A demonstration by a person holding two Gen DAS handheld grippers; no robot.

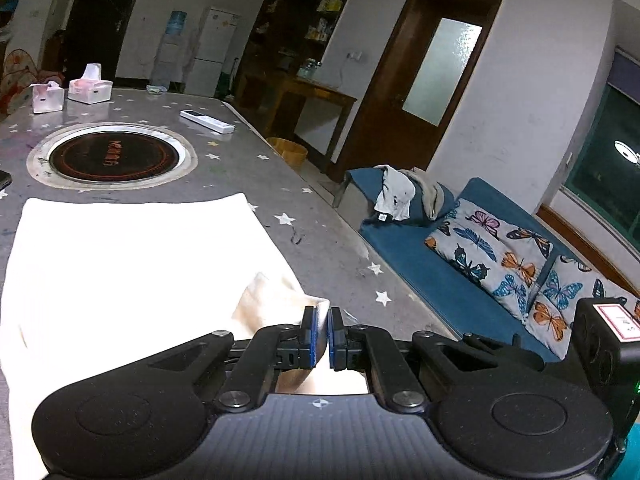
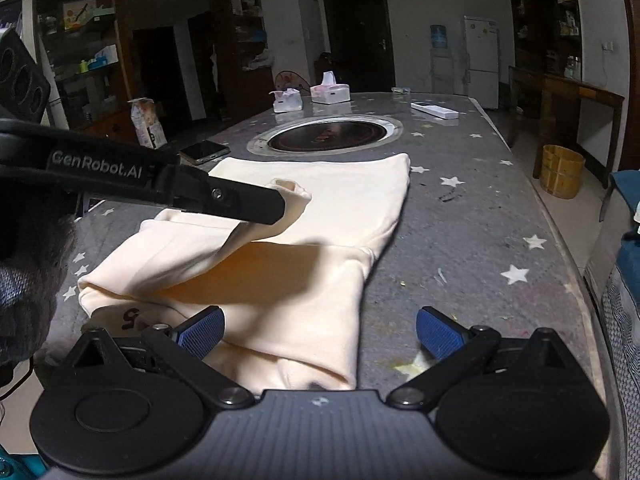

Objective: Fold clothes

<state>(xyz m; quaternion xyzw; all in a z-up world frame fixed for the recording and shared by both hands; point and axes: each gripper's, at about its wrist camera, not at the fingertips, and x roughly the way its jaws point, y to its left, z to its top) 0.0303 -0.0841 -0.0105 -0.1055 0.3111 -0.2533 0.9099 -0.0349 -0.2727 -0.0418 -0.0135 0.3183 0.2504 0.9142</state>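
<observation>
Left tool (image 1: 322, 330) clamped, right tool (image 2: 320, 330) agape

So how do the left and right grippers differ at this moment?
The left gripper is shut, pinching a fold of the cream garment; the right gripper is open and holds nothing. The left lifts its fold above the table; the right sits low over the garment's near end. Both have blue pads.

star-print table (image 2: 500, 200): inset round burner (image 2: 328, 136), remote (image 2: 434, 111), two tissue boxes (image 2: 330, 92), phone (image 2: 203, 151).

The left tool (image 2: 294, 194) reads "GenRobot.AI"; the cream garment (image 2: 320, 208) shows "5".
</observation>
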